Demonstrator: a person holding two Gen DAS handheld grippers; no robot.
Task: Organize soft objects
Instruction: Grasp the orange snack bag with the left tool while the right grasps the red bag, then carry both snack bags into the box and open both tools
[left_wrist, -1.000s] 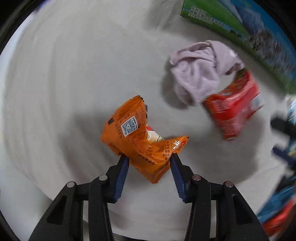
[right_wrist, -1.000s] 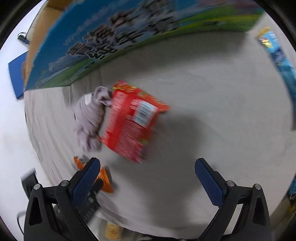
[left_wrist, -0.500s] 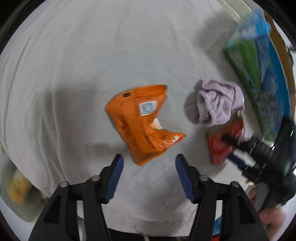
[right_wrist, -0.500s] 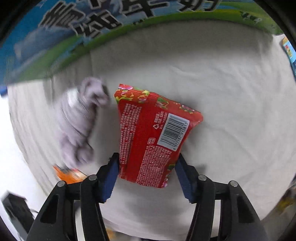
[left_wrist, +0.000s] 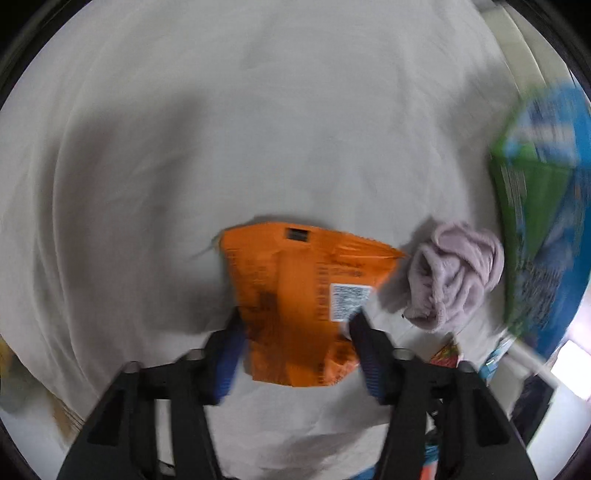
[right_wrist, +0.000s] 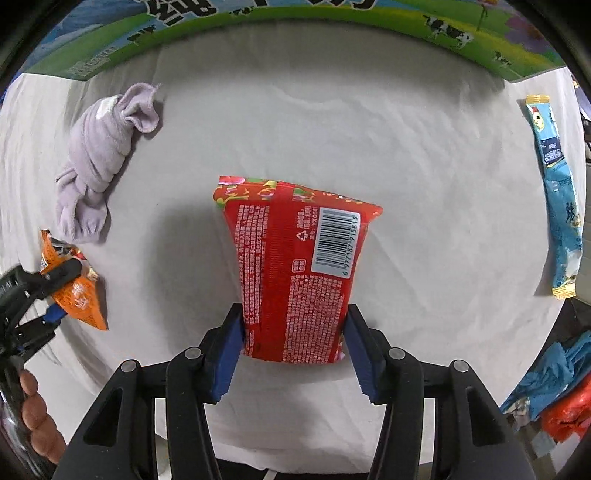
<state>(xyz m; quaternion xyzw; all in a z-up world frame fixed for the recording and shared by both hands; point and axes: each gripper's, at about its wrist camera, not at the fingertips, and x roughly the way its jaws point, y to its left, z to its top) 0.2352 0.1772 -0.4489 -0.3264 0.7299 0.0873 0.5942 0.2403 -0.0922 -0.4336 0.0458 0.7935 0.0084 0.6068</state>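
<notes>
Since 0.5 s ago both grippers closed in: left gripper now clamps the orange snack bag, which lay loose ahead of spread fingers before; right gripper pinches the red snack bag tighter at its lower end. Step looks like dual pick off the white cloth. Next prob needs lift w/o crushing, then carry toward the printed box; purple sock bundle lies loose nearby.

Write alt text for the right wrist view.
The right hand-held gripper grips a red snack packet over a white cloth. A knotted lilac cloth lies left, a blue sachet right, a printed box behind.
</notes>
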